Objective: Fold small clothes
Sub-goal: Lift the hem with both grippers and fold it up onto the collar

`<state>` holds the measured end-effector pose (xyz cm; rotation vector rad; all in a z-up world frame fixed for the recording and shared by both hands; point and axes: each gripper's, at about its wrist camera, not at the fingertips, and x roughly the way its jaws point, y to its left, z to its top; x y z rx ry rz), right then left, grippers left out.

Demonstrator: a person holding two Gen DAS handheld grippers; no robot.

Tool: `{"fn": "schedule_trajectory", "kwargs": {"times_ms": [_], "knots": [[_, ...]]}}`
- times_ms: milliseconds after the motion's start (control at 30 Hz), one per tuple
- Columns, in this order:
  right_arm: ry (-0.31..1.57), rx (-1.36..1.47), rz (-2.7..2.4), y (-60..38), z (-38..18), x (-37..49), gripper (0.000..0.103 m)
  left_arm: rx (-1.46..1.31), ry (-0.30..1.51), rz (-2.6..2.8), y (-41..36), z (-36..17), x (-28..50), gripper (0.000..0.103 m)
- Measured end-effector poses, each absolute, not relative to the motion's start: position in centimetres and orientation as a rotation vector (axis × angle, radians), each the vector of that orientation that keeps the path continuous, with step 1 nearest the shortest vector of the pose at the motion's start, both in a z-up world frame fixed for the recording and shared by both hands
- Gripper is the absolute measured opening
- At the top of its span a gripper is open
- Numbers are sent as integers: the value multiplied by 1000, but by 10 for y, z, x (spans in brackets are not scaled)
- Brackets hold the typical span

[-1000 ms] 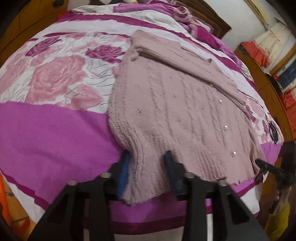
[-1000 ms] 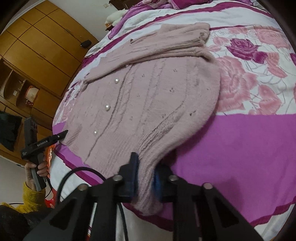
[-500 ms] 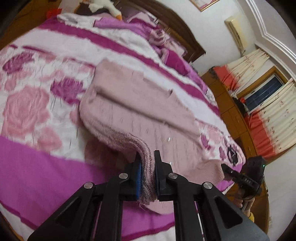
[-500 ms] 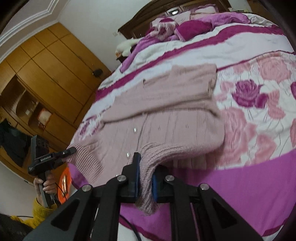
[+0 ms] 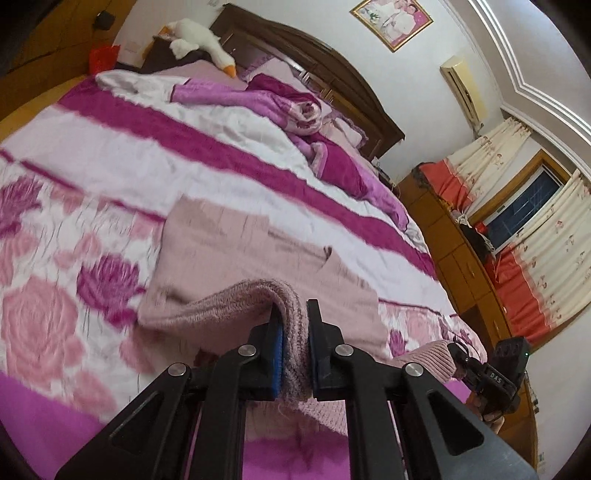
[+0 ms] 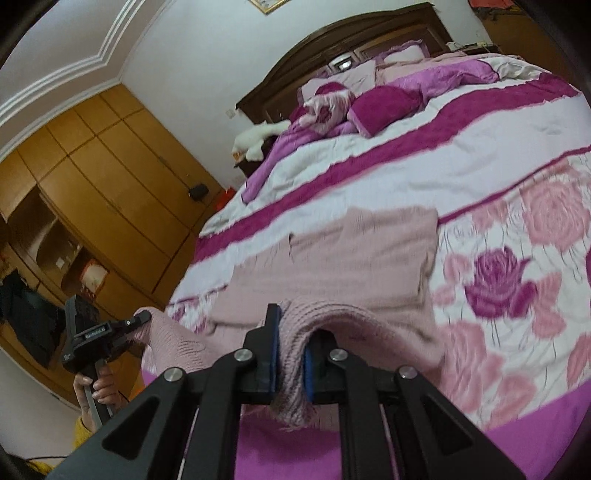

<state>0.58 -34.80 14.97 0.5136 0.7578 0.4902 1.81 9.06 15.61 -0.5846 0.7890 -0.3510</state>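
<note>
A small dusty-pink knit cardigan (image 5: 236, 254) lies on the bed, its far part flat on the floral bedspread. My left gripper (image 5: 293, 325) is shut on one corner of its ribbed hem, lifted off the bed. My right gripper (image 6: 291, 328) is shut on the other hem corner, also lifted, and the cardigan (image 6: 351, 254) spreads beyond it. Each gripper shows in the other's view: the right one (image 5: 495, 373) at the lower right, the left one (image 6: 99, 332) at the lower left, both clamping pink knit.
The bedspread (image 5: 110, 155) has magenta stripes and pink roses. A crumpled purple blanket (image 5: 295, 107) and pillows lie by the dark headboard (image 6: 351, 48). A white plush goose (image 5: 199, 33) sits at the head. A wooden wardrobe (image 6: 110, 177) stands to one side, curtains (image 5: 535, 266) to the other.
Both grippers have lifted the hem off the bed and carried it towards the collar; the left one closed on it first. The cardigan's lower half now arches up over its upper half.
</note>
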Motion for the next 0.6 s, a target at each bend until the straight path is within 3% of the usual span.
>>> {"fn": "schedule_trajectory", "kwargs": {"times_ms": [300, 600], "knots": [[722, 564, 405, -363, 153, 73, 10, -544, 766, -268, 92, 165, 95, 0], [782, 563, 270, -364, 100, 152, 10, -430, 887, -164, 80, 106, 188, 0]]}}
